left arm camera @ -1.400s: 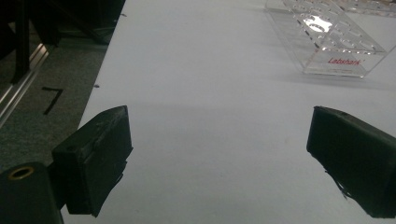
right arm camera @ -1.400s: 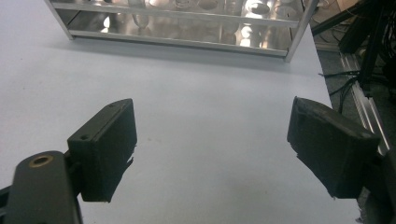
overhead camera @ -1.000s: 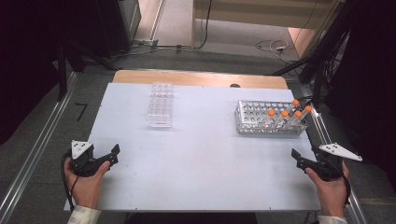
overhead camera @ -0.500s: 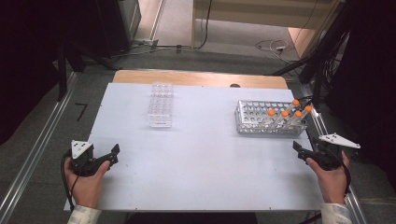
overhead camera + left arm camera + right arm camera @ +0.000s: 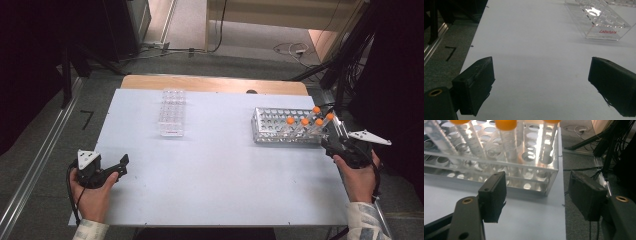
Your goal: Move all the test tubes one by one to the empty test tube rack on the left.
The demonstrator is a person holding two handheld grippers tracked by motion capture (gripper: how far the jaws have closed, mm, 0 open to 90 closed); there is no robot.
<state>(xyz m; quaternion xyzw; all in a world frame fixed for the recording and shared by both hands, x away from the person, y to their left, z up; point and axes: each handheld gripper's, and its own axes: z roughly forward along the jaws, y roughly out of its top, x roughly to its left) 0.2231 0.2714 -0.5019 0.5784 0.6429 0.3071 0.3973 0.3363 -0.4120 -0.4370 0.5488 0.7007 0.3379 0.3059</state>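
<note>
Both fingers of the right gripper (image 5: 537, 196) stand apart with nothing between them, having just been closing a little; the metal rack (image 5: 499, 165) sits just ahead of them, its corner facing the gap; orange-capped tubes (image 5: 506, 137) stand in it; the left gripper (image 5: 544, 85) spreads its fingers wide over the bare white table (image 5: 536, 42), the clear rack (image 5: 599, 20) well ahead.

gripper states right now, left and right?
Left gripper: open, nothing between the jaws, over bare table.
Right gripper: open, holding nothing; jaws have just been closing, near the metal tube rack.
</note>
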